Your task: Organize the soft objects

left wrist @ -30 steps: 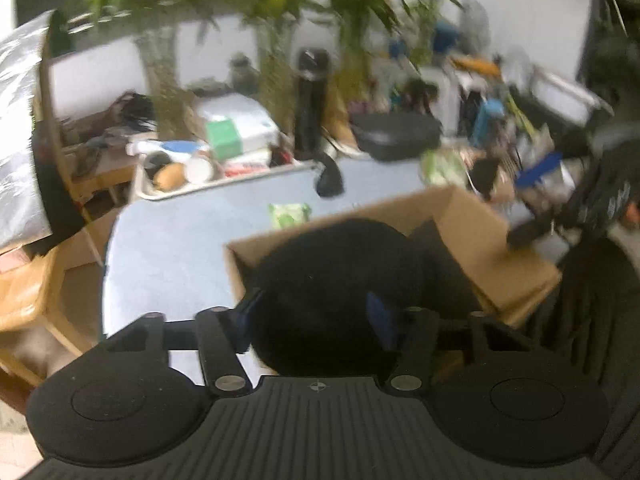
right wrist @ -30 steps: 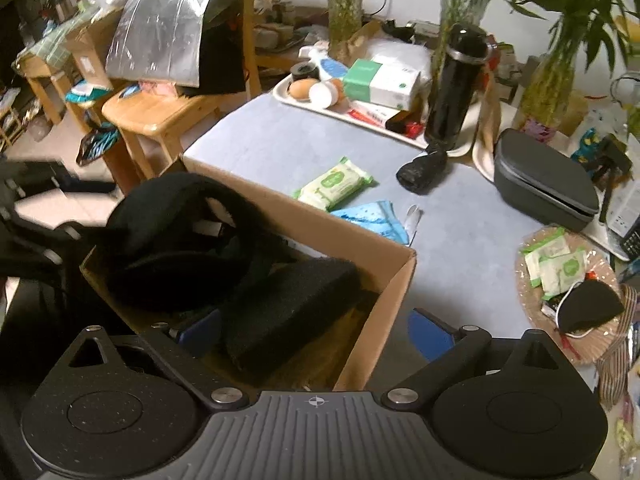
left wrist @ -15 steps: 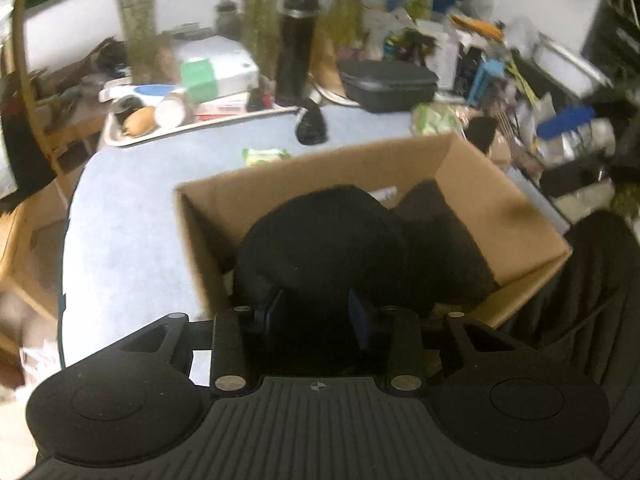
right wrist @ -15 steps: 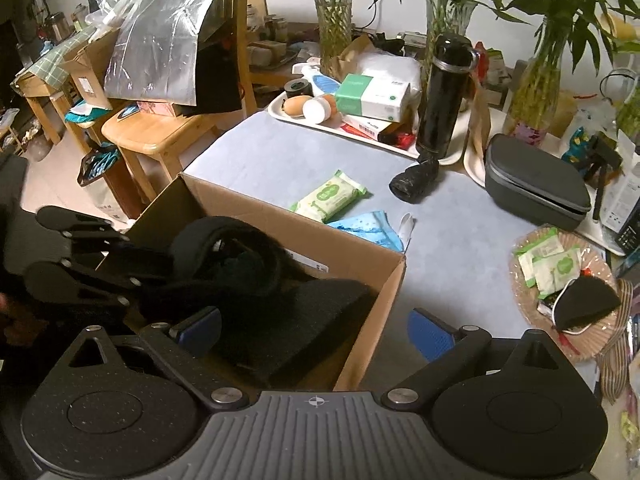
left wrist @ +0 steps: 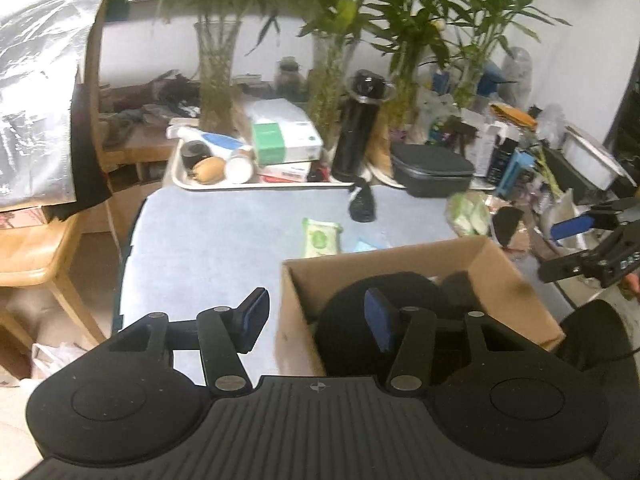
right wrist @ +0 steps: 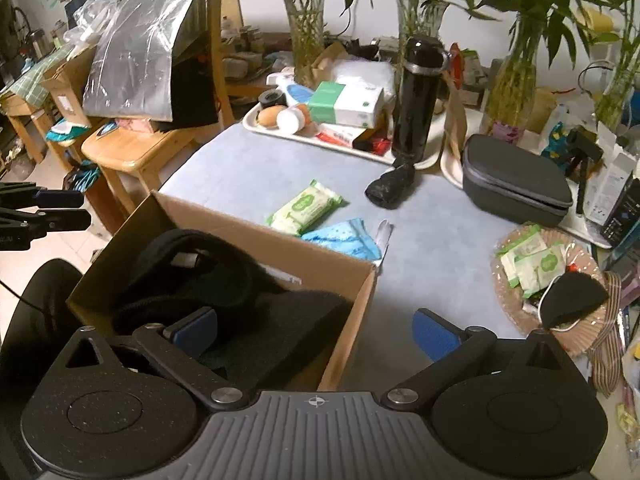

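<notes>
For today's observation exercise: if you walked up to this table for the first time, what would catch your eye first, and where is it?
First, the open cardboard box at the near edge of the blue-grey table, stuffed with black soft items. Behind it, a tall black flask stands at the back among vases of green bamboo stems. A green wipes packet lies on the table just beyond the box.

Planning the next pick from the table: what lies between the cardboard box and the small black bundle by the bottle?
In the right wrist view, between the cardboard box and the small black bundle lie a green wipes pack and a blue cloth.
</notes>
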Action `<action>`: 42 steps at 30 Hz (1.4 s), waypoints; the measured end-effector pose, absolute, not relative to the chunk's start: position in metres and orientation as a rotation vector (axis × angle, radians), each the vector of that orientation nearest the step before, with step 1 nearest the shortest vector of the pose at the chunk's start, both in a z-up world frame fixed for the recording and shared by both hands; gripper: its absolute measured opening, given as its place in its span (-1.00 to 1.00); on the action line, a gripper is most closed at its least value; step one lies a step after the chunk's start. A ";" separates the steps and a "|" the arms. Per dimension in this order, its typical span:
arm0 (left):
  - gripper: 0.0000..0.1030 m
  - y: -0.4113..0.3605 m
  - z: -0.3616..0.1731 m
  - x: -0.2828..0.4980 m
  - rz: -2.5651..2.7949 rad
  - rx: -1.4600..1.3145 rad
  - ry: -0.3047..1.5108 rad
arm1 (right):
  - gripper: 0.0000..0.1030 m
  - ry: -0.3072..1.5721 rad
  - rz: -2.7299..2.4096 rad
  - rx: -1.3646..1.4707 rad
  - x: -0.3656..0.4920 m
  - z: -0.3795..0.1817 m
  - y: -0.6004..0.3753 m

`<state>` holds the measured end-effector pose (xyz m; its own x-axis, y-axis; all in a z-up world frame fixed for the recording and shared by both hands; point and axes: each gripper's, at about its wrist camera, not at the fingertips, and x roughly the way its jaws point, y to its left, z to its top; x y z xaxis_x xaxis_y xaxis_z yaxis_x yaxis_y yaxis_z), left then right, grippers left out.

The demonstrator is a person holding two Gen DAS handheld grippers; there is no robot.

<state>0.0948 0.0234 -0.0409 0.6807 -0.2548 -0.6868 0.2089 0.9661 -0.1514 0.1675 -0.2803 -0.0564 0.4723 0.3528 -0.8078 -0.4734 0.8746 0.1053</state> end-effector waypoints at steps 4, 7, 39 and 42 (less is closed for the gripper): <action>0.01 0.027 -0.044 0.100 -0.260 -0.075 0.772 | 1.00 0.930 0.484 -0.122 0.173 -0.059 -0.284; 0.01 0.028 -0.045 0.102 -0.259 -0.082 0.754 | 1.00 0.907 0.459 -0.099 0.177 -0.062 -0.289; 0.22 0.008 -0.067 0.237 -0.430 0.066 0.785 | 1.00 0.805 0.310 -0.057 0.250 -0.083 -0.313; 0.26 0.009 -0.079 0.251 -0.456 0.080 0.802 | 1.00 0.811 0.302 -0.057 0.260 -0.088 -0.318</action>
<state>0.2509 0.0086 -0.0786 0.6041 -0.3635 -0.7092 0.4229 0.9005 -0.1013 0.2597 -0.3176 -0.0879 0.6482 0.2438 -0.7213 -0.2871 0.9557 0.0651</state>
